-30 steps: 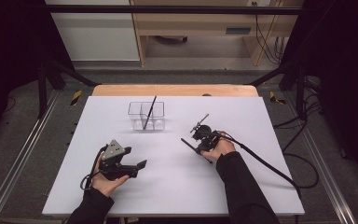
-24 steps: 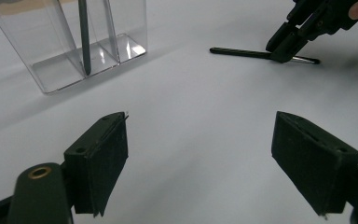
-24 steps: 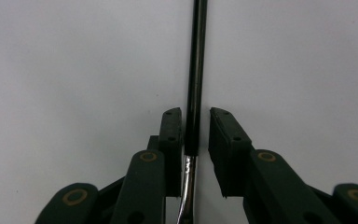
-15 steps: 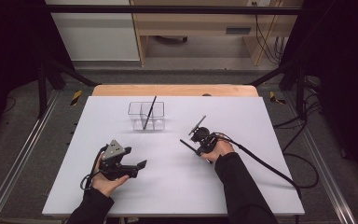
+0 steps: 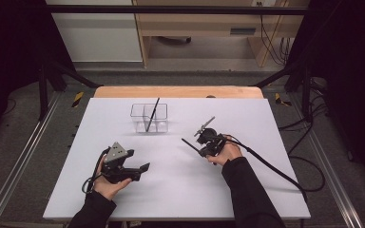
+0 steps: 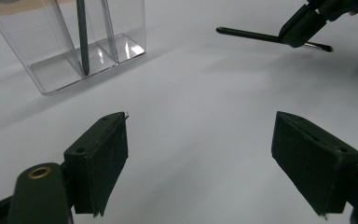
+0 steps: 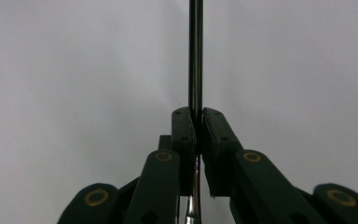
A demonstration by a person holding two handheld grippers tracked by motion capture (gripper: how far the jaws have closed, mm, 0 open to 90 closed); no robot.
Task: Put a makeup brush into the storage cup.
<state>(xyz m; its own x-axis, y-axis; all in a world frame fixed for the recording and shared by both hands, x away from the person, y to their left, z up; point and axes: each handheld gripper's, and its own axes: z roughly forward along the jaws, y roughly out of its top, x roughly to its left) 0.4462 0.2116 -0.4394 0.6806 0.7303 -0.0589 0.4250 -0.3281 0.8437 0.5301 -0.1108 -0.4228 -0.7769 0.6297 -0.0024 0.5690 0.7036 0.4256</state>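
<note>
A clear plastic holder (image 5: 149,124) with compartments stands at the table's back middle, and a dark pen (image 5: 152,113) leans in it. In the left gripper view the holder (image 6: 51,56) and its pen (image 6: 82,37) sit at upper left. My right gripper (image 5: 202,149) is shut on a thin black stick (image 5: 189,144), held about level close over the table, right of the holder. The pads clamp the stick (image 7: 196,56) in the right gripper view, at my right gripper (image 7: 199,116). My left gripper (image 5: 138,160) rests at front left, open with nothing between its jaws (image 6: 205,154).
The white table top (image 5: 266,180) ends in a wooden strip (image 5: 180,91) at the back. A black cable (image 5: 275,168) trails from the right gripper off the right edge. Dark frame legs stand at both back corners.
The right hand has shifted very slightly with the black stick. The left hand and its gripper have kept still.
</note>
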